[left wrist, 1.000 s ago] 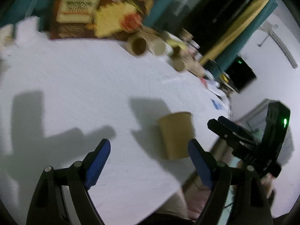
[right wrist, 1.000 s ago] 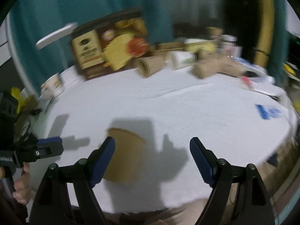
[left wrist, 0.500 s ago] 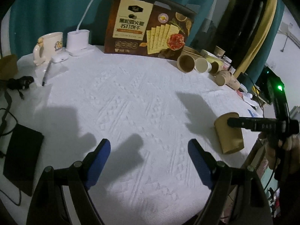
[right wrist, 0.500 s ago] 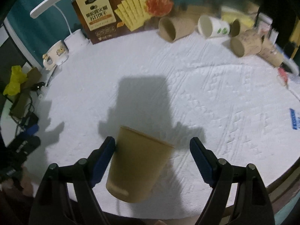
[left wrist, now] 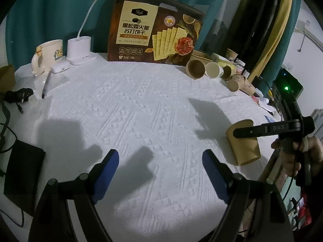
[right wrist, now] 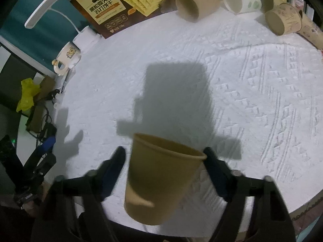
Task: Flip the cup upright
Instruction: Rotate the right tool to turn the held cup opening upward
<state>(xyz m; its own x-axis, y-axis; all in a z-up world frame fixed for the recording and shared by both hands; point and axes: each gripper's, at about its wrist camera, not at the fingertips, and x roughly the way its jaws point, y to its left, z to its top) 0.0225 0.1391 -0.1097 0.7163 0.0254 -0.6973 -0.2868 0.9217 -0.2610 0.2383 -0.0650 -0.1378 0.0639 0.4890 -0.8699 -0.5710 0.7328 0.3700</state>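
Observation:
A plain brown paper cup (right wrist: pixel 159 179) stands mouth-down on the white tablecloth near the table's front edge; it also shows at the right of the left wrist view (left wrist: pixel 245 148). My right gripper (right wrist: pixel 164 166) is open with its blue-padded fingers on either side of the cup, close to its walls but apart from them. In the left wrist view that gripper's finger (left wrist: pixel 262 130) crosses in front of the cup. My left gripper (left wrist: pixel 160 171) is open and empty over bare cloth, well to the left of the cup.
Several paper cups (left wrist: pixel 195 68) lie on their sides at the back right. A cracker box (left wrist: pixel 153 32), a white lamp base (left wrist: pixel 79 49) and a mug (left wrist: pixel 49 55) stand at the back. A pen (left wrist: pixel 45 85), cables and a black pad (left wrist: pixel 22 173) lie at the left. The table edge (right wrist: pixel 302 211) is close.
My right gripper has moved forward and down so the cup now sits between its fingers. My left gripper has swung left, away from the cup, and steadied.

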